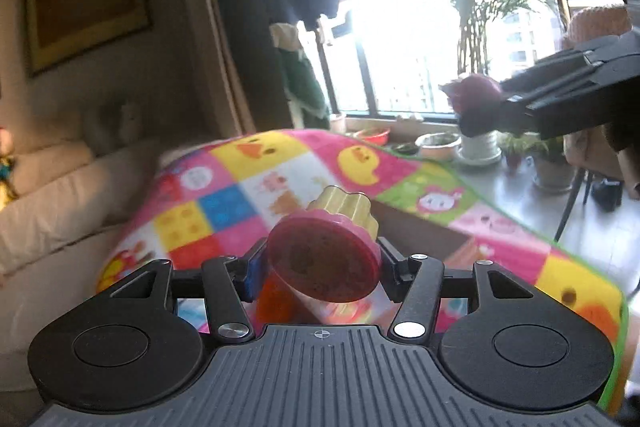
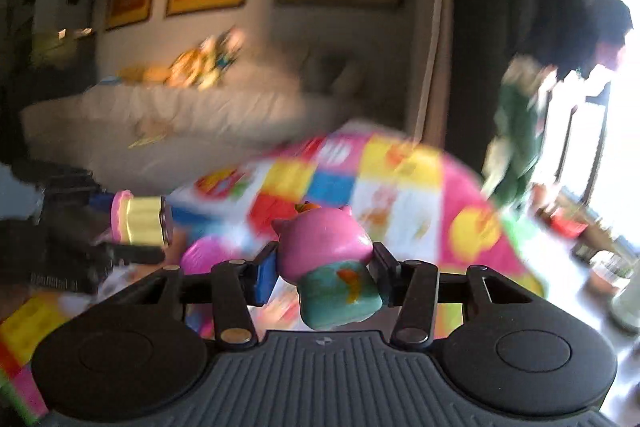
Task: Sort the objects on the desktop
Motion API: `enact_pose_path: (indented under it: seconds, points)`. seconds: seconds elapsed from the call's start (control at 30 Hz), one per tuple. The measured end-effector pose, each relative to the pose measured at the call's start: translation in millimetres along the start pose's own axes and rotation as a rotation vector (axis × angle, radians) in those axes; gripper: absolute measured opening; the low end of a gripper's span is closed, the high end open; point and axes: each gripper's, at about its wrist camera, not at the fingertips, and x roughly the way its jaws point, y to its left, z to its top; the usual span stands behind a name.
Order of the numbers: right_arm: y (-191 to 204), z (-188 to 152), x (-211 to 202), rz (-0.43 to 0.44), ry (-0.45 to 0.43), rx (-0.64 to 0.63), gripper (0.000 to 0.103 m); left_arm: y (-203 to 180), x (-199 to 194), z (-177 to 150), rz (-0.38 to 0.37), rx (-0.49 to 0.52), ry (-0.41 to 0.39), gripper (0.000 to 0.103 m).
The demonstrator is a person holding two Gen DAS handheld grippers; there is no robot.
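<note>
Both grippers are raised above a table covered with a patchwork cloth (image 1: 256, 183) of bright cartoon squares. Largest in the room beyond are a pale sofa (image 1: 48, 195) at the far left and a sunlit window with potted plants (image 1: 480, 39) at the far right. An open cardboard box (image 1: 420, 231) sits on the cloth. Nearer, the left gripper (image 1: 320, 269) is clamped on a toy cupcake (image 1: 332, 247) with a pink top and yellow ridged base, tilted on its side. Smallest, the right gripper (image 2: 324, 269) pinches a pink pig figure (image 2: 328, 259) with a teal base.
</note>
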Motion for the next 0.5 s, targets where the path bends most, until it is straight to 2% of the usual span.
enact_pose_path:
  seconds: [0.1, 0.17, 0.27, 0.3, 0.33, 0.4, 0.5]
  points:
    - [-14, 10, 25, -0.04, 0.006, 0.018, 0.048, -12, 49, 3, -0.057, -0.015, 0.048, 0.06]
    - [-22, 10, 48, -0.041, 0.042, 0.038, 0.048, -20, 81, 1, -0.078, -0.021, 0.081, 0.06]
    - [-35, 4, 83, -0.041, 0.108, 0.082, 0.048, -19, 118, -5, -0.111, -0.082, 0.148, 0.061]
    - [-38, 0, 93, -0.037, 0.129, 0.1, 0.048, -14, 121, -11, -0.125, -0.123, 0.169, 0.066]
    - [-41, -5, 102, -0.033, 0.152, 0.12, 0.048, -8, 122, -14, -0.125, -0.157, 0.171, 0.08]
    - [-44, -17, 118, -0.025, 0.199, 0.147, 0.049, 7, 105, -24, -0.126, -0.195, 0.132, 0.093]
    - [-43, -29, 137, -0.007, 0.247, 0.164, 0.052, 28, 70, -40, -0.064, -0.182, 0.087, 0.096]
